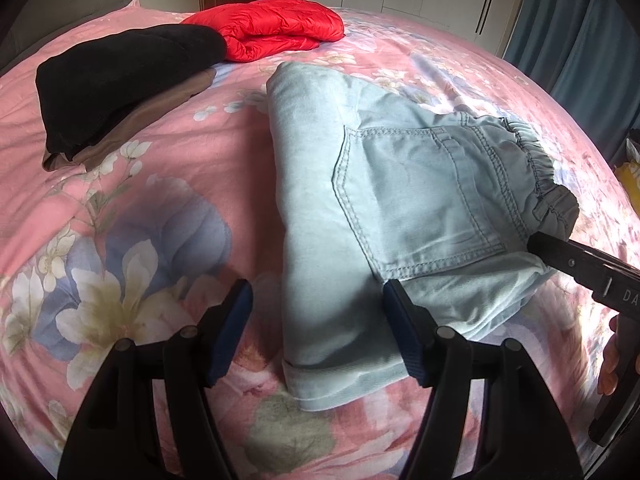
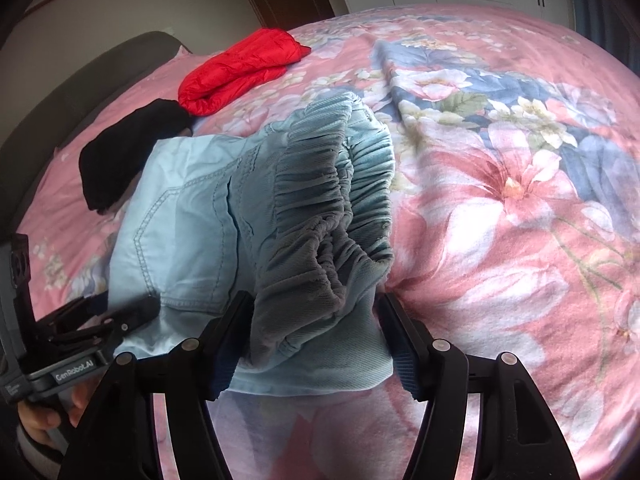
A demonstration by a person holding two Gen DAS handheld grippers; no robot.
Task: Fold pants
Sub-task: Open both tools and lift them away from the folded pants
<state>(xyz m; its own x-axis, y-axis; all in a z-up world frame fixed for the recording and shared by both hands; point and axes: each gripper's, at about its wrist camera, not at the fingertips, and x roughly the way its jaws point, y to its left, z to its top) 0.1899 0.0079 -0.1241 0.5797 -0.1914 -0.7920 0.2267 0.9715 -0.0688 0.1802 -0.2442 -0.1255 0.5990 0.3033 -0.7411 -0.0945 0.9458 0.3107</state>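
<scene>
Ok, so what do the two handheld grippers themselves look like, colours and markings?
Both are black plastic. The left gripper and right gripper each have two angled fingers with ribbed dark blue pads and silver pivot pins. The left's body reads "GenRobot.AI" in the right wrist view. Bare fingers grip the handle; no cables visible.

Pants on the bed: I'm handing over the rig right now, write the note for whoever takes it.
Left hand-held gripper: open, low over the folded edge of the light blue pants, holding nothing.
Right hand-held gripper: open, the bunched elastic waistband lies between its fingers, not pinched.
Pants lie on the floral bedspread, already folded into a short bundle, back pocket up.
Left to do: flatten the raised waistband end; tidy the bundle.
Black garment and red jacket lie folded farther back.
</scene>
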